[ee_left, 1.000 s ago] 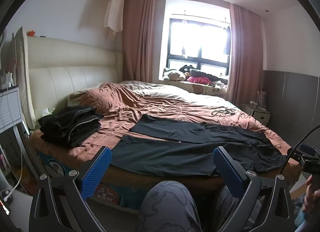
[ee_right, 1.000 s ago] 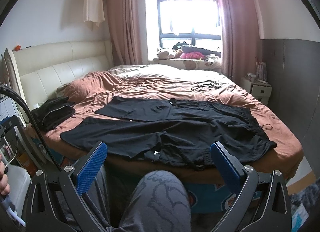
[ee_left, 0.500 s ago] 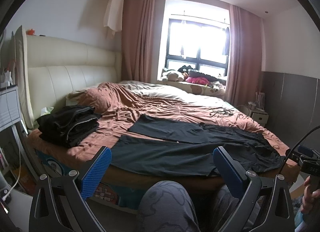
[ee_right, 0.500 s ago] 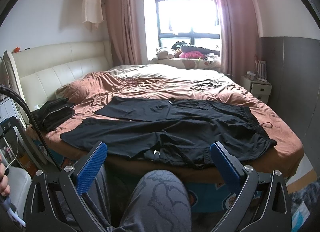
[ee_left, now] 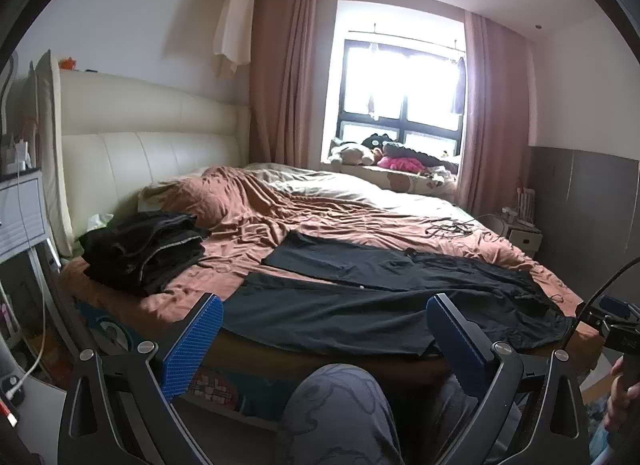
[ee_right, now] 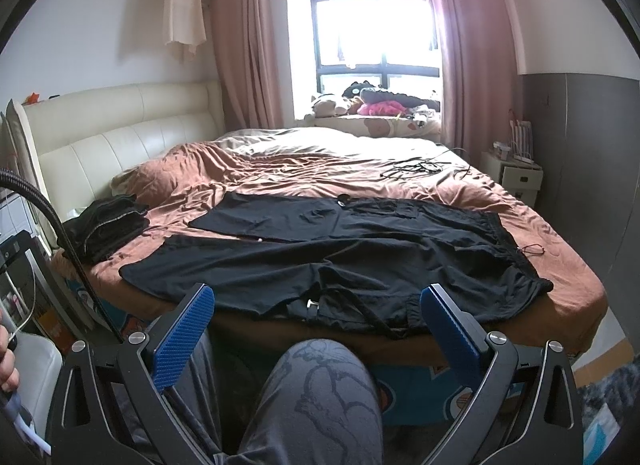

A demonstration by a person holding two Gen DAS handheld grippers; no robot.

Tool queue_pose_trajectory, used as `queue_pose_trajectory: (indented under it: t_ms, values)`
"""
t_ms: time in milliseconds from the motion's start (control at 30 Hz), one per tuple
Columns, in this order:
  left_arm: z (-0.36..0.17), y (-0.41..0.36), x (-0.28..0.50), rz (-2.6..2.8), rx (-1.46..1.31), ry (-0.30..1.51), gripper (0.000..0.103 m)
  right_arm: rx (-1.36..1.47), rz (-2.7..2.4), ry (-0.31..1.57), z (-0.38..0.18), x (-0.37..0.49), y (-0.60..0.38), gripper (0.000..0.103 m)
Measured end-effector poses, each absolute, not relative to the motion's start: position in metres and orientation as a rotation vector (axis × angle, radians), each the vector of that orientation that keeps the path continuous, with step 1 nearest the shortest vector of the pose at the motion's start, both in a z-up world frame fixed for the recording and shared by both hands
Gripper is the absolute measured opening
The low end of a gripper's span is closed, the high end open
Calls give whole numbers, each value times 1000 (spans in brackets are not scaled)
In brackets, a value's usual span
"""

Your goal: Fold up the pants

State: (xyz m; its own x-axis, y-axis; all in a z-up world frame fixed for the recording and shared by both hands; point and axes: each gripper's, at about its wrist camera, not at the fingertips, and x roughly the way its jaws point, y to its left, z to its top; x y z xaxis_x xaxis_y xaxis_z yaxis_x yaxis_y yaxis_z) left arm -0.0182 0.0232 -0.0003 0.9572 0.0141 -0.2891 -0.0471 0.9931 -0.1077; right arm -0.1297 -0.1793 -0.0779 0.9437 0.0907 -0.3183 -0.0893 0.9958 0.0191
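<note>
Black pants (ee_left: pixel 360 297) (ee_right: pixel 340 257) lie spread flat across the near side of the bed, legs pointing left, waist with drawstrings at the right. My left gripper (ee_left: pixel 324 329) is open, held short of the bed's near edge with nothing between its blue pads (ee_left: pixel 192 345). My right gripper (ee_right: pixel 318 321) is open too, in front of the pants' near hem, its pads (ee_right: pixel 182 339) empty. A person's knee in grey patterned trousers (ee_right: pixel 316 393) fills the space below both grippers.
A stack of folded dark clothes (ee_left: pixel 144 249) (ee_right: pixel 106 225) sits at the bed's left end by the cream headboard (ee_left: pixel 148 157). The brown duvet (ee_right: pixel 320 173) is rumpled. Cables (ee_right: pixel 420 167) lie far right. A nightstand (ee_right: pixel 514 175) stands by the wall; a white cabinet (ee_left: pixel 20 209) at left.
Both views have tilted and shifted slightly, the left one rising a little. The pants lie as before and both grippers stay open.
</note>
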Motion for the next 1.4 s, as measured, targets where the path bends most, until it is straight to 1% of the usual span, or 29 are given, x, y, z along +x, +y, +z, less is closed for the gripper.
queue_pose_trajectory:
  t_ms: [267,667,1100,1400]
  values:
    - [-4,25,-10,41,-118,307,103,14,93,316,-78,-128,-182,103]
    - [-14,36,27,44,-135,362,103,40,53,353,-76,-92,-187,103]
    - [-45,65,82,86,-167,470,103,58,-9,443,-77,-35,-191,103]
    - [-78,84,121,107,-209,569,103,86,-64,506,-78,7,-199,103]
